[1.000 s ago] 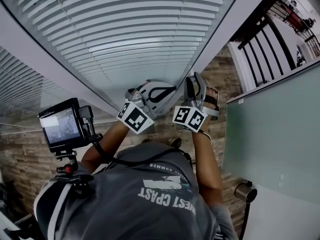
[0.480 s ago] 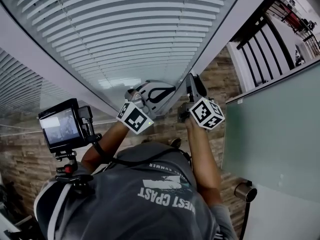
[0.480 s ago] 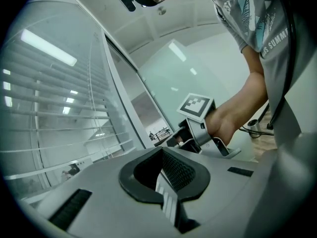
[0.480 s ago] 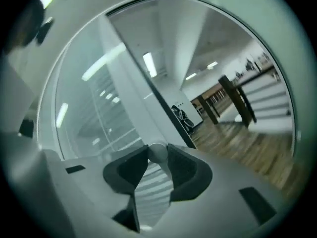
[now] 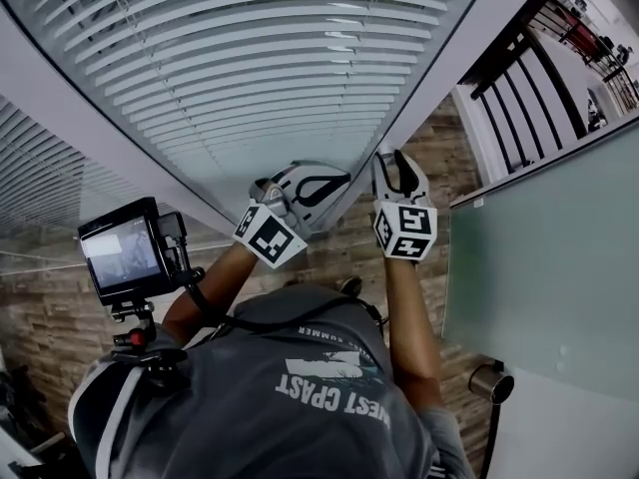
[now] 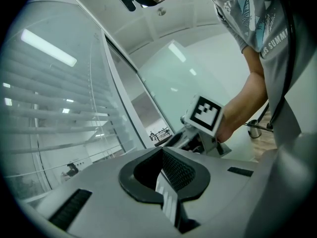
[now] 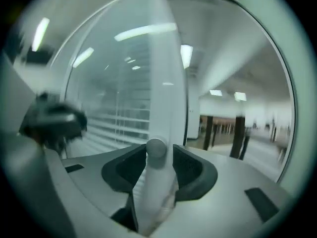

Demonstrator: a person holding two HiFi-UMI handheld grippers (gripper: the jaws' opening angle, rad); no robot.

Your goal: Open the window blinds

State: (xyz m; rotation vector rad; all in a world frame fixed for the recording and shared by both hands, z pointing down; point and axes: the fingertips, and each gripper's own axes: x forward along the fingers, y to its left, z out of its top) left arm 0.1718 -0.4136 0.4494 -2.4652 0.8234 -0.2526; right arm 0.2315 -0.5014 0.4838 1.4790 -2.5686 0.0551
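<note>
White slatted blinds (image 5: 260, 58) hang behind glass in front of me; they also show in the left gripper view as blinds (image 6: 54, 118). In the right gripper view a pale translucent tilt wand (image 7: 166, 83) hangs down into my right gripper (image 7: 157, 155), which is shut on the wand's lower end. Its jaws have just been opening slightly, with the wand still filling the gap between them. In the head view the right gripper (image 5: 394, 163) points at the window frame (image 5: 439, 68). My left gripper (image 5: 334, 180) hangs beside it at the sill, held level, jaws together and empty (image 6: 161, 155).
A frosted glass panel (image 5: 539, 257) stands at my right, with a metal post (image 5: 489, 382) at its foot. A small monitor (image 5: 125, 250) hangs at the person's left side. The floor (image 5: 60, 327) is stone-patterned. Dark railings (image 5: 529, 68) lie beyond the frame.
The right gripper has rolled around the wand: its marker cube swung right, then back to face the camera. More bright glints show between the slats. The left gripper has stayed still.
</note>
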